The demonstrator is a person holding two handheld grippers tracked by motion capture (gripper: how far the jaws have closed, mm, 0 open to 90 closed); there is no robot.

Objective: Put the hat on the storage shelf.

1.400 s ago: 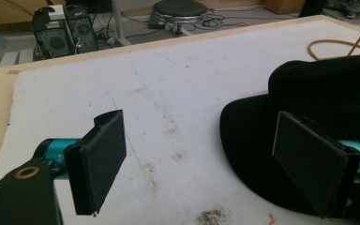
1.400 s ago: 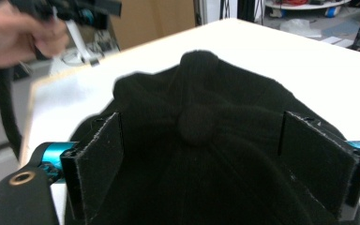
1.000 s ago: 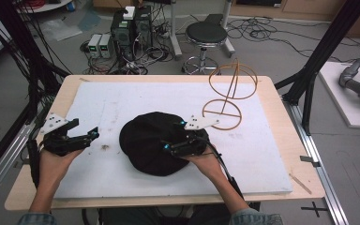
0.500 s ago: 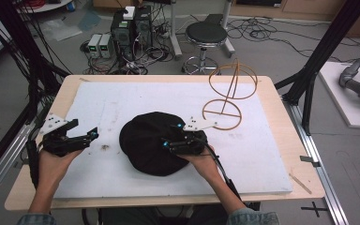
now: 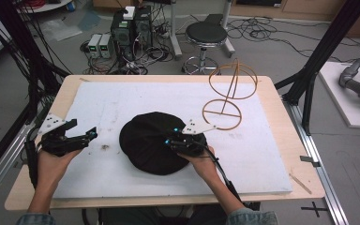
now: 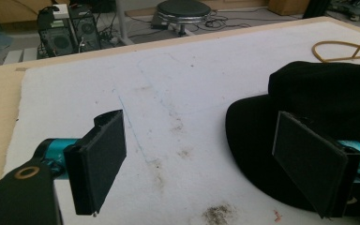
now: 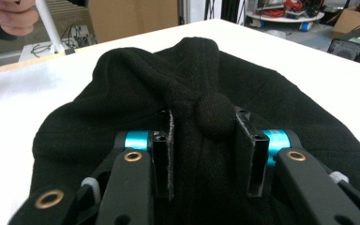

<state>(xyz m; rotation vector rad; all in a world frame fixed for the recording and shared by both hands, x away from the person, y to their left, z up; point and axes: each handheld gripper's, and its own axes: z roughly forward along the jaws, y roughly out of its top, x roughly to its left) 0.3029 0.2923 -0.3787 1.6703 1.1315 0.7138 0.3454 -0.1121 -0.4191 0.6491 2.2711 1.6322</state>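
Black hat [image 7: 206, 112], its button between right gripper [image 7: 205, 140] jaws.

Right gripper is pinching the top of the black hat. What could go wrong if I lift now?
1. The right gripper holds only a raised fold near the black hat's button; the fabric may slip out.
2. The left gripper stands open beside the brim, so the hat may sag unsupported.
3. The wire stand is close; a swing might knock it.

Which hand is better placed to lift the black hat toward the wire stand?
The right. Its tongs already pinch a fold of the black hat at its top button, and the wire stand is on that side. The left tongs sit open on the mat, apart from the hat.
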